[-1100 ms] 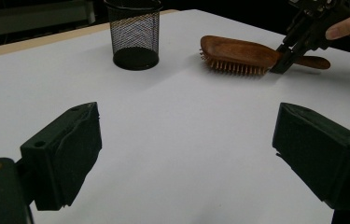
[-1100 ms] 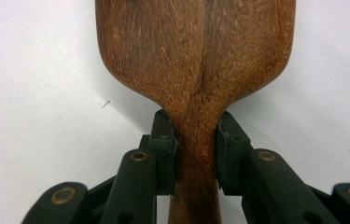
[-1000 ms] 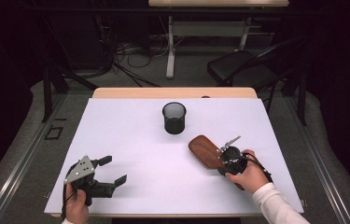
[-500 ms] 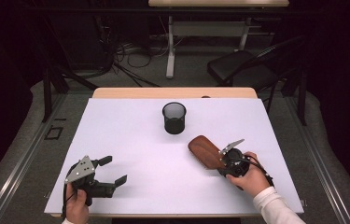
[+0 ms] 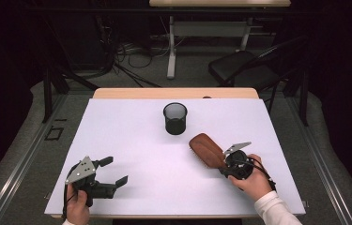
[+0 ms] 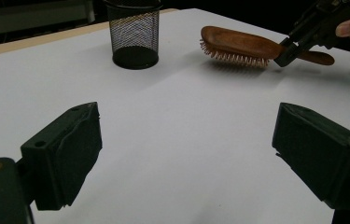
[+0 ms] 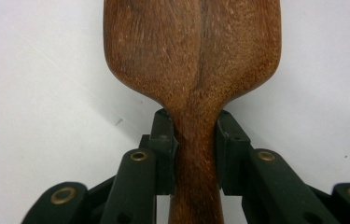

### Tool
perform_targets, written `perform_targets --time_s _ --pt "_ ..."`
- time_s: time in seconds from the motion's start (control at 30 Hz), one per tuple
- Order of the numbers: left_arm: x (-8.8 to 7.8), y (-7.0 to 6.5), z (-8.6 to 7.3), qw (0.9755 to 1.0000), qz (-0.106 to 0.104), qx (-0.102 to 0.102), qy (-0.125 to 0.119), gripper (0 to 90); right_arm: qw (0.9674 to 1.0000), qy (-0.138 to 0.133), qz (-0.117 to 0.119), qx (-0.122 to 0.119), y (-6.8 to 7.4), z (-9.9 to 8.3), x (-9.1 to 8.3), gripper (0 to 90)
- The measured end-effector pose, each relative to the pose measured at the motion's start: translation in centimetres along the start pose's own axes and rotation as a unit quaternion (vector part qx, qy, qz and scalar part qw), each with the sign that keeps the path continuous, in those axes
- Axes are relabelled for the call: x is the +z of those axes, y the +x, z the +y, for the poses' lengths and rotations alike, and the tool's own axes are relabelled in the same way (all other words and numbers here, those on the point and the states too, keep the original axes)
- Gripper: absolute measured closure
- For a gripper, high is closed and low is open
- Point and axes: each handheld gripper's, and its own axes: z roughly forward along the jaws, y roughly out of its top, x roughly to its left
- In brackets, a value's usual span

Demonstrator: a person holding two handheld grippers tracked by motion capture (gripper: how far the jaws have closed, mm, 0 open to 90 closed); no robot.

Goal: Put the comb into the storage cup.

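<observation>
A wooden hairbrush [image 5: 205, 149] is at the table's right of centre, bristles down, head pointing to the far left. My right gripper [image 5: 227, 164] is shut on its handle. In the right gripper view both black pads [image 7: 163, 149] press the narrow neck of the brush [image 7: 193, 51]. In the left gripper view the brush [image 6: 238, 44] hovers close over the white surface, with the right gripper [image 6: 287, 52] clamped on the handle. My left gripper [image 5: 116, 170] rests at the near left, open with nothing between its jaws [image 6: 186, 154].
A black mesh cup [image 5: 175, 118] stands upright near the table's middle, behind the brush; it also appears at the far left of the left gripper view as the mesh cup [image 6: 133, 32]. The white table top [image 5: 131, 126] ends in a wooden strip at the far edge. A chair [image 5: 244, 68] stands beyond.
The right hand with the brush has shifted a touch toward the near edge. The left gripper has stayed put.
</observation>
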Motion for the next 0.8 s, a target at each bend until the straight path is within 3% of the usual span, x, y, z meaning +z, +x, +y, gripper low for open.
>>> perform_targets --time_s 0.17,0.4,0.8 --pt "0.0 0.0 0.0 1.0 0.0 -0.002 -0.001 8.4 0.9997 -0.025 0.001 -0.001 0.3 0.2 -0.4 72.0" --pt "0.0 0.0 0.0 1.0 0.001 -0.001 0.0 8.4 0.9992 -0.039 0.001 0.002 0.6 0.4 -0.7 72.0" --pt "0.0 0.0 0.0 1.0 0.001 -0.005 -0.002 8.8 0.9965 -0.083 -0.005 0.007 0.8 0.7 -1.3 72.0"
